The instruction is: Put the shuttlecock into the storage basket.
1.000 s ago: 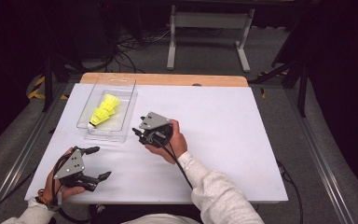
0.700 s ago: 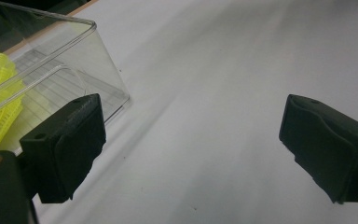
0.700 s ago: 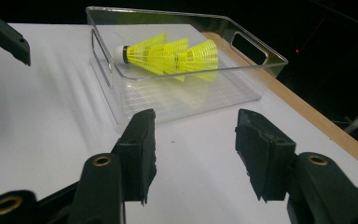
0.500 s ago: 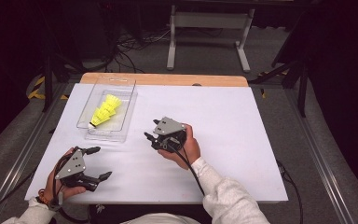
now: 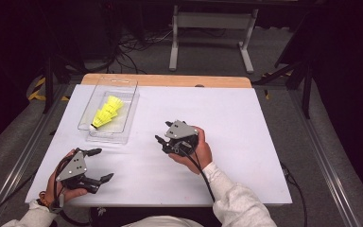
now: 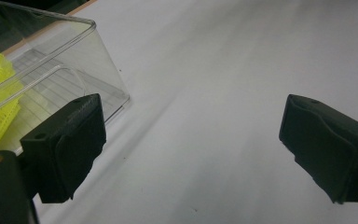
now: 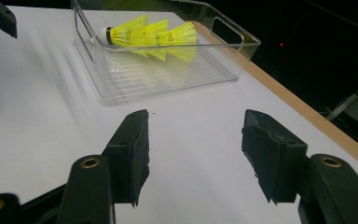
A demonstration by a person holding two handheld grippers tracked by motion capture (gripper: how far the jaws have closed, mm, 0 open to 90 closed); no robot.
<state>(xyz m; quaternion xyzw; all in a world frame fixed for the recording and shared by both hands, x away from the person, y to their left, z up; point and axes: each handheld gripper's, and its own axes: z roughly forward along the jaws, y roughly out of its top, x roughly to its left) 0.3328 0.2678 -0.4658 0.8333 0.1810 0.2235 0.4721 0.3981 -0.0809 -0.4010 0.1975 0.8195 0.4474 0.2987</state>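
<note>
Shuttlecocks (image 5: 105, 113) lengthwise in tray (image 5: 123, 137)

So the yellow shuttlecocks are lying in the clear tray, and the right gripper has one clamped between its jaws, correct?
Not quite. The yellow shuttlecocks do lie in the clear tray, but the right gripper holds nothing. The right gripper view shows its jaws apart, with bare white table between them; they have just been opening. The high view shows it short of the tray.

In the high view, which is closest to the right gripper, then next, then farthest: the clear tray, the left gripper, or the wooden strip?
1. Clear tray, up-left of the right gripper.
2. Left gripper, down-left near the table's front edge.
3. Wooden strip, along the far edge.
</note>
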